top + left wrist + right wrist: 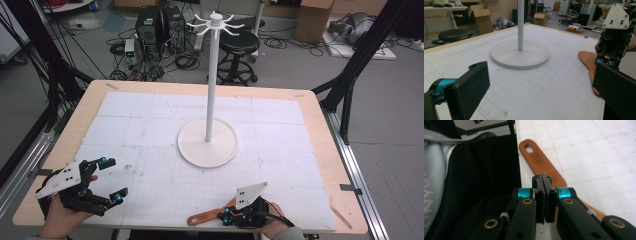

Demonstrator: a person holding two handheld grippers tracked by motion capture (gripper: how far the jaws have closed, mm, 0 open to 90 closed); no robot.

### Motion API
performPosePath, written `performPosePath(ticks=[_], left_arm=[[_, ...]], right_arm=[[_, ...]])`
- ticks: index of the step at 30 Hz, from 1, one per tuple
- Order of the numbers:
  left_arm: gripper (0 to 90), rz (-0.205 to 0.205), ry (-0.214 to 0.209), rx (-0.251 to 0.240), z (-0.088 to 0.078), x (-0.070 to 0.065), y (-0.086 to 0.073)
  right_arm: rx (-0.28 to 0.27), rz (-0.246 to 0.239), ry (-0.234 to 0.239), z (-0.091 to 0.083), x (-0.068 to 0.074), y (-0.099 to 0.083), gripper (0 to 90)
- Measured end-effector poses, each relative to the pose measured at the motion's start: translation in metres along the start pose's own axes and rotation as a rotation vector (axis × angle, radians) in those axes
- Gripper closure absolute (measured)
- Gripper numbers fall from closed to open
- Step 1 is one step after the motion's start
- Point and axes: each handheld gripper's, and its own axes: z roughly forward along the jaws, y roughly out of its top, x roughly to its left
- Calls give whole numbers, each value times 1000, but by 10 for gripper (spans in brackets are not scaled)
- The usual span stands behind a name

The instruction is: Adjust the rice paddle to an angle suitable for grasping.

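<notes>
Right claw (pixel 226 218) low at the counter's (pixel 280 107) near edge, jaws pressed together with nothing between them. Lay just above the wooden spatula (pixel 209 215), the handle with its hanging hole (pixel 529 149) reaching out past the claw's tips (blade end back beneath the claw body). Contact with the wood impossible to tell. Left claw (pixel 110 177) well apart from it, jaws spread wide and empty. White rack stand (pixel 208 142) farther off beyond both.

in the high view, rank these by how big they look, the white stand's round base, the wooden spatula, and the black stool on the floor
1. Round base of the white stand: largest.
2. Wooden spatula and black stool: roughly alike; the stool stands farther from the camera and the right gripper hides part of the spatula, so no ranking.
</notes>
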Motion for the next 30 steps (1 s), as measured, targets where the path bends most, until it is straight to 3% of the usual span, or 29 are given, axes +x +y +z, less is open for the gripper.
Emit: performPosePath(ticks=[16, 24, 27, 30], left_arm=[[18, -1, 0, 10, 1, 1, -2], [18, -1, 1, 23, 2, 0, -4], [18, 0, 0, 27, 3, -1, -5], [18, 1, 1, 28, 3, -1, -5]], right_arm=[[33, -72, 10, 15, 4, 9, 891], [43, -76, 16, 17, 1, 12, 892], [43, -74, -2, 18, -1, 14, 892], [47, -84, -55, 19, -3, 18, 892]])
